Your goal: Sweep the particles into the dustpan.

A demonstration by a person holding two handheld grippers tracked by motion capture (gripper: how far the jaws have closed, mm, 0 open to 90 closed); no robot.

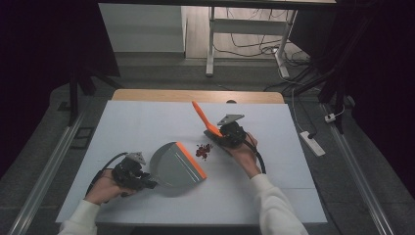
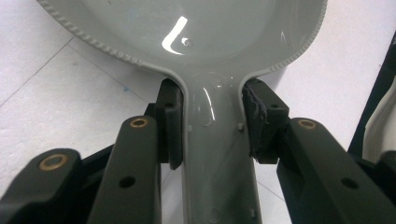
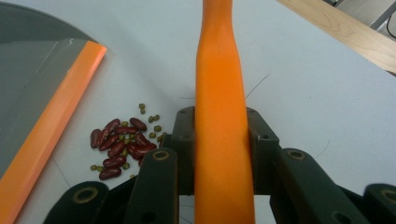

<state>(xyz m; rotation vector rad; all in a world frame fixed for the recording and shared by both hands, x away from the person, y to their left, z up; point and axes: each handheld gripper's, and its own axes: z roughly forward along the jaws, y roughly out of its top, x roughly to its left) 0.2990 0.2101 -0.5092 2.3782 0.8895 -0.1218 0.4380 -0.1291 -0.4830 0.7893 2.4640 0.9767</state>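
Nearest the camera, the left gripper [image 1: 147,183] clamps the handle of the grey dustpan [image 1: 176,166], which rests flat on the white table [image 1: 147,122] at near left. Its orange lip [image 1: 191,160] faces right and far, toward the bean pile [image 1: 203,151] just beside it; the pan's long axis runs handle to lip. The right gripper [image 1: 220,133] is closed on the orange brush handle [image 1: 203,117], pointing far-left. Sweeping seems not yet done (no beans in the pan).

Left claw [image 1: 147,183] clamped tight down low, right claw [image 1: 218,133] clamped too, further out, both forearms reaching in.
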